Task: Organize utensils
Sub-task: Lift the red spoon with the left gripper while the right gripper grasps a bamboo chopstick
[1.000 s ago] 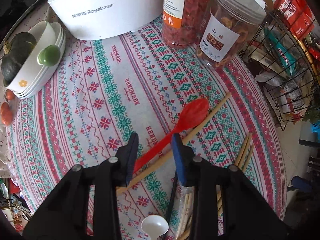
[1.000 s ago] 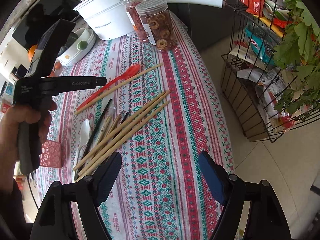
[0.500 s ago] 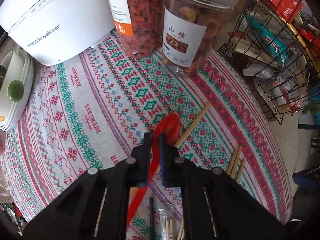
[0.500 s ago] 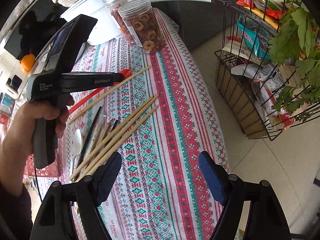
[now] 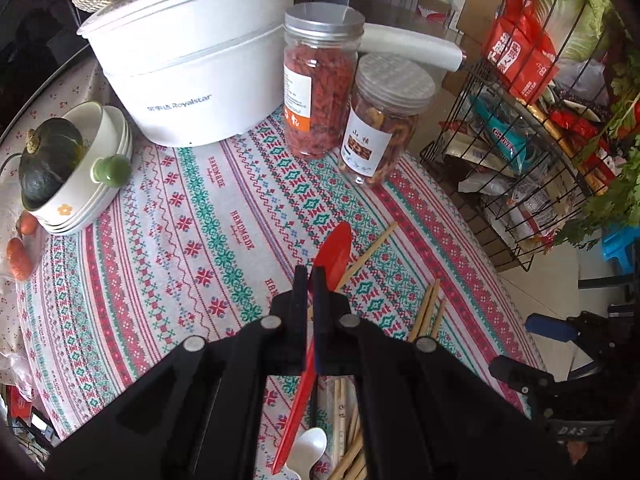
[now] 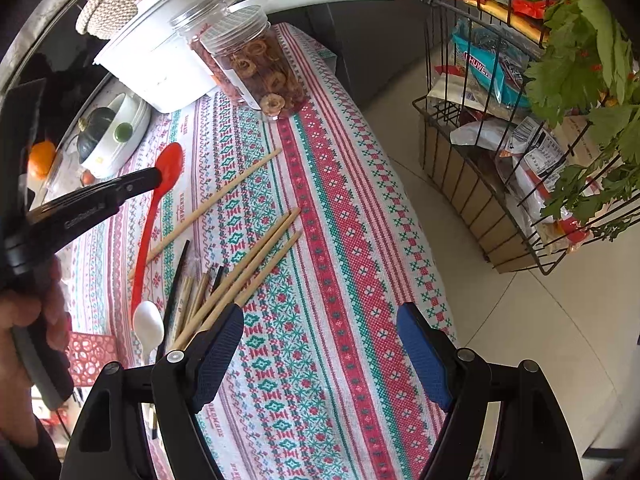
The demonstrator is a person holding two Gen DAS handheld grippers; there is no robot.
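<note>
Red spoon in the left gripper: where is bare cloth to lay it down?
Free: tablecloth between the stacked bowls, white pot and red spoon. Crowded: chopsticks and white spoon near the right gripper, whose empty jaws are closing.

Glossy red plastic spoon (image 5: 334,254); pale matt wooden chopsticks (image 6: 256,258); woven patterned cloth (image 5: 192,240) on the table; smooth white plastic pot (image 5: 192,64); clear plastic jars (image 5: 320,80), one lid metal.

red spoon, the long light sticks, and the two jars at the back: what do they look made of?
Red spoon: likely plastic, uniform glossy red, thin handle. Chopsticks: probably bamboo or wood, matte pale tan. Tall jar: clear plastic or glass, cannot tell which; dull silver lid looks metal. Short jar: same clear wall, translucent ribbed lid looks plastic.
</note>
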